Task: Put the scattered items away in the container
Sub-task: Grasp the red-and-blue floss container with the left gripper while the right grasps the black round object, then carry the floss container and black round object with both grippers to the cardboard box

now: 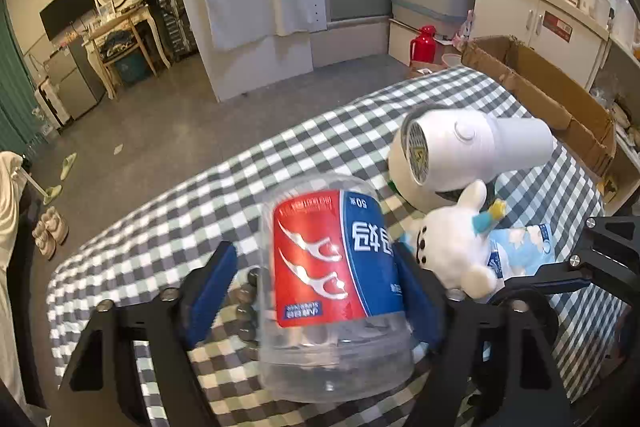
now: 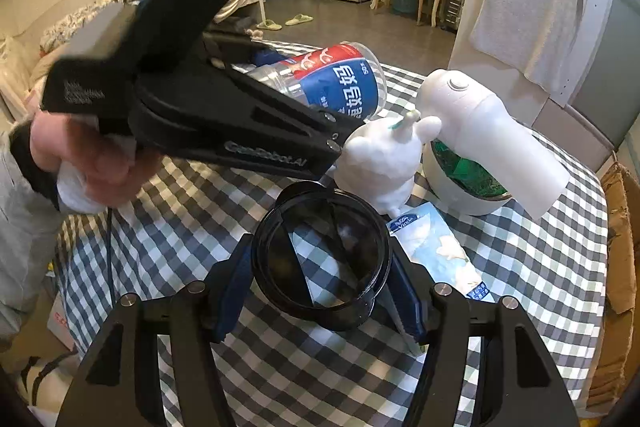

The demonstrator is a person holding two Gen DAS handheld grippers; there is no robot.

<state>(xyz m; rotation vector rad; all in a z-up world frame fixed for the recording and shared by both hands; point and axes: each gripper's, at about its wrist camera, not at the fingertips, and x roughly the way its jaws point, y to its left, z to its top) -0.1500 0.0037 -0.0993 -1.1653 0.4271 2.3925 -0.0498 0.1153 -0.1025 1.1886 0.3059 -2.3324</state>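
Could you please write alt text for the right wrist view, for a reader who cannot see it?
The right gripper closes its blue pads around a round black jar on a checked tablecloth. Behind it, the left gripper, held by a hand, grasps a clear floss-pick tub, beside a white plush toy and white hair dryer.

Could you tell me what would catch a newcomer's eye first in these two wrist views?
Most striking is the clear tub with the red and blue label, lying between the blue pads of the left gripper on the checked tablecloth. Next comes the dark round jar between the fingers of the right gripper, seen down its open mouth. Just beyond sit a white plush toy and a white hair dryer.
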